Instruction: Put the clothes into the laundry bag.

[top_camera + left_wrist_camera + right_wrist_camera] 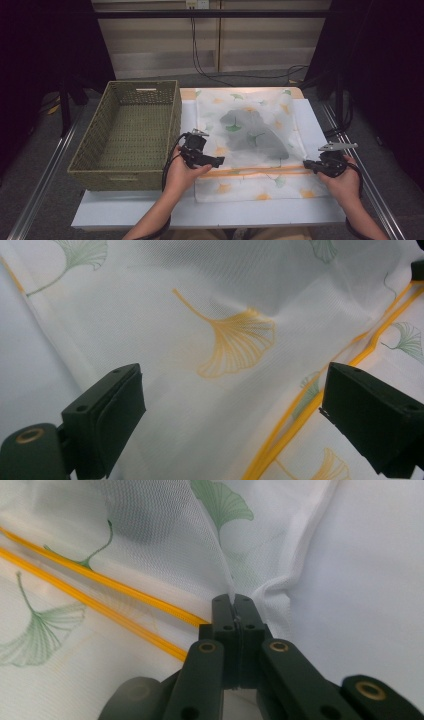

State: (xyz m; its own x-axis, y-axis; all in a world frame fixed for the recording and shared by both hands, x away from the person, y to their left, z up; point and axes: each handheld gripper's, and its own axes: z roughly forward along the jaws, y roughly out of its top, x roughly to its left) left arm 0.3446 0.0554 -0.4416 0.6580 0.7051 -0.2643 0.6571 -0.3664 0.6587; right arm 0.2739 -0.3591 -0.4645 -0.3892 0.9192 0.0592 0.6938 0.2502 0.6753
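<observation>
- In the high view we see a white mesh laundry bag (250, 145) printed with ginkgo leaves, lying flat at the centre and right of the frame on the white counter (125, 210).
- A dark grey garment (252, 132) shows through the mesh in the upper middle of the bag.
- An orange zipper (260, 171) runs across the lower part of the bag, from left to right in the frame.
- We find the right hand-held gripper (233, 599) at the right end of that zipper, lower right in the high view; its jaws are pinched tight on a fold of the bag's mesh edge, just beside the zipper's end.
- The left hand-held gripper (230, 405) sits at the bag's left edge, centre-left in the high view; its jaws stand wide apart over the mesh, gripping nothing, with a yellow leaf print between them.
- The zipper passes close under the jaw at the right of the left gripper view.
- A woven green basket (100, 150) stands at the left of the high view, touching the counter's left part, just beside the left hand (182, 175).
</observation>
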